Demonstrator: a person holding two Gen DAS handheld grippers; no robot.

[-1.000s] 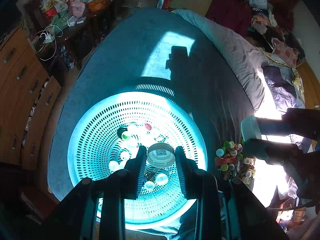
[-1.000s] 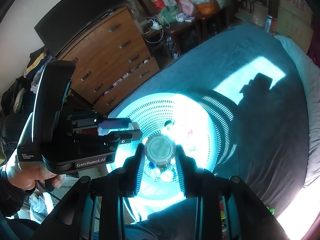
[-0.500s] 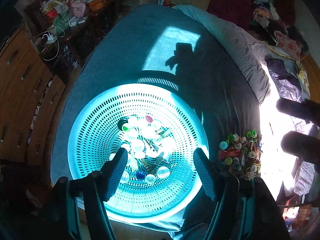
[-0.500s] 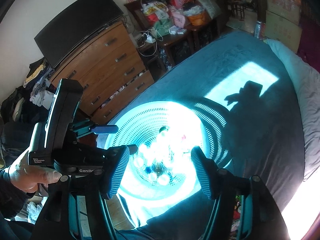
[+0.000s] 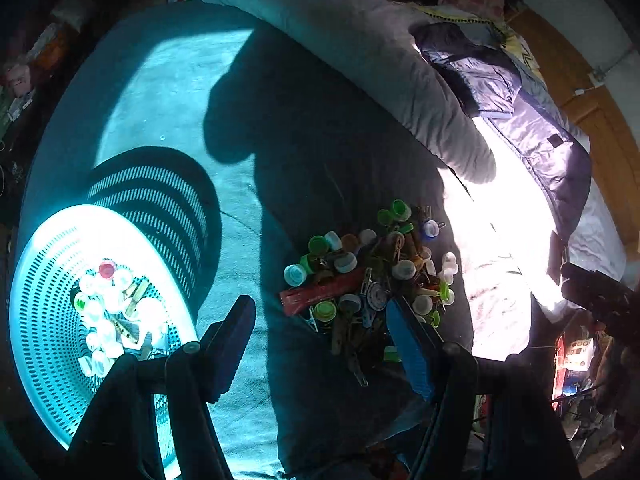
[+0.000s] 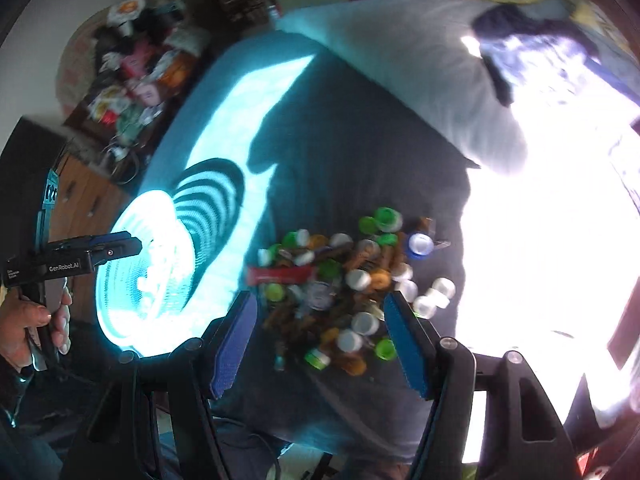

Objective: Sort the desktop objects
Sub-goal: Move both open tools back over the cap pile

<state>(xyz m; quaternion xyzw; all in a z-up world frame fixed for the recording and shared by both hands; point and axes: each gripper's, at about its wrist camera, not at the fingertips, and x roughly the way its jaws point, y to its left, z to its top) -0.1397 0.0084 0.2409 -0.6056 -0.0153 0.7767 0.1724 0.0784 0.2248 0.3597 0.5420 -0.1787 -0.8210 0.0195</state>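
Only the right wrist view shows the left hand-held gripper (image 6: 120, 246) beside the basket (image 6: 132, 216).

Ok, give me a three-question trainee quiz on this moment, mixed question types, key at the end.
1. True or false: the left gripper is shut on a bottle cap.
2. Multiple choice: the long red wrapper lies (A) in the basket, (B) in the pile of caps and clips, (C) on the grey duvet.
3. Fill in: the basket sits to the ____ of the pile in both wrist views.

Key: 1 false; 2 B; 3 left.
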